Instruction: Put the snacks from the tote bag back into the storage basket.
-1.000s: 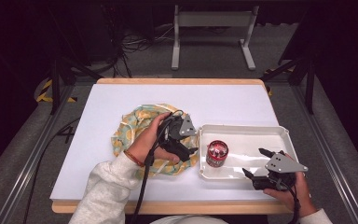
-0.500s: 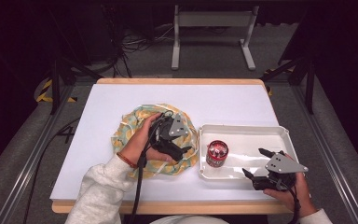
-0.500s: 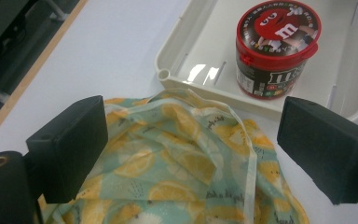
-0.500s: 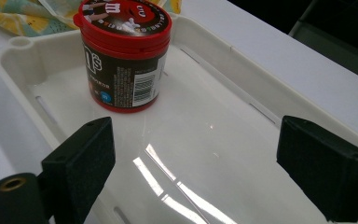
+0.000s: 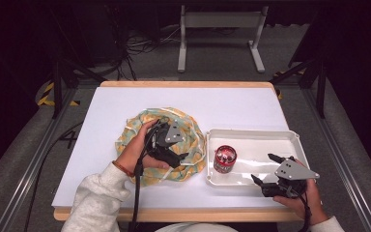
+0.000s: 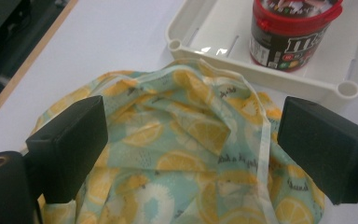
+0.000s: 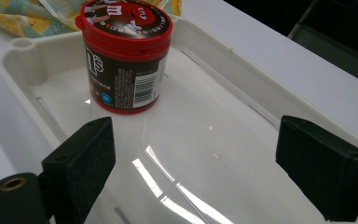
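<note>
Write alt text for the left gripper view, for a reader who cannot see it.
The left gripper, its two black jaws wide open, hovers over a crumpled lemon-print cloth bag on a white table, with nothing held between the jaws. Beyond the bag, a red-lidded candy tub stands upright in a white tray.

White-topped bench [image 5: 251, 104] on grey floor [image 5: 212, 72]; metal stand [image 5: 220, 21], cables [image 5: 145, 43] behind; surroundings were dark.

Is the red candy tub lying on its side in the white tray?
No, the candy tub stands upright on its base in the white tray, with its red lid facing up.
</note>
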Demonstrator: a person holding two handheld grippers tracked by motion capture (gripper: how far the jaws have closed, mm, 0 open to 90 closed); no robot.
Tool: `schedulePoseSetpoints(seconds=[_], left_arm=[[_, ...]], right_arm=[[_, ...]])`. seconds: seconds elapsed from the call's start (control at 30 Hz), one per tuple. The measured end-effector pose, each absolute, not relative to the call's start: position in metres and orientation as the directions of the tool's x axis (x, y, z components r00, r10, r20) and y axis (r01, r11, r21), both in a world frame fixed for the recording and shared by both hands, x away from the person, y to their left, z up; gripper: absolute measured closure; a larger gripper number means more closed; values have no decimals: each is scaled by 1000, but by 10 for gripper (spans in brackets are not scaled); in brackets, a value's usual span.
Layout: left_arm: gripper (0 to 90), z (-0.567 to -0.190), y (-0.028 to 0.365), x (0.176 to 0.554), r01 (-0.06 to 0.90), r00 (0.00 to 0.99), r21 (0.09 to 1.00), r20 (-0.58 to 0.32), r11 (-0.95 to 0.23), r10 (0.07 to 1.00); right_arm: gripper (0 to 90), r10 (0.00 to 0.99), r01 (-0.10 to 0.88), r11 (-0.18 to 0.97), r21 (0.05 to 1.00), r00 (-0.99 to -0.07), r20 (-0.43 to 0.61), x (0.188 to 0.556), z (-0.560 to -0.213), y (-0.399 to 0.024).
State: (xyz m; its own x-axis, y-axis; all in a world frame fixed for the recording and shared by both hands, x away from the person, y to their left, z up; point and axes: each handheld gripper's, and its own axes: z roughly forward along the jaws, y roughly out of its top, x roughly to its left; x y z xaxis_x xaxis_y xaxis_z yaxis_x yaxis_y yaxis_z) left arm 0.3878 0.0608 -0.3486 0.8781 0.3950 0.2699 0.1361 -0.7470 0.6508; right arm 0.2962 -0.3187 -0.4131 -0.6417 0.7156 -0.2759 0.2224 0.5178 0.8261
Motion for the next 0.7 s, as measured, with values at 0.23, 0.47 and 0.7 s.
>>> schedulePoseSetpoints(seconds=[0.23, 0.47, 0.7], left_arm=[[91, -355, 72, 387, 155, 865, 644, 277, -749, 418], [88, -362, 92, 384, 180, 851, 660, 267, -729, 452], [76, -373, 107, 382, 205, 851, 658, 246, -725, 464]], right_arm=[[127, 714, 224, 520, 824, -644, -275, 296, -413, -318], [127, 710, 222, 524, 822, -647, -278, 296, -414, -318], [127, 706, 221, 528, 820, -651, -279, 296, -414, -317]])
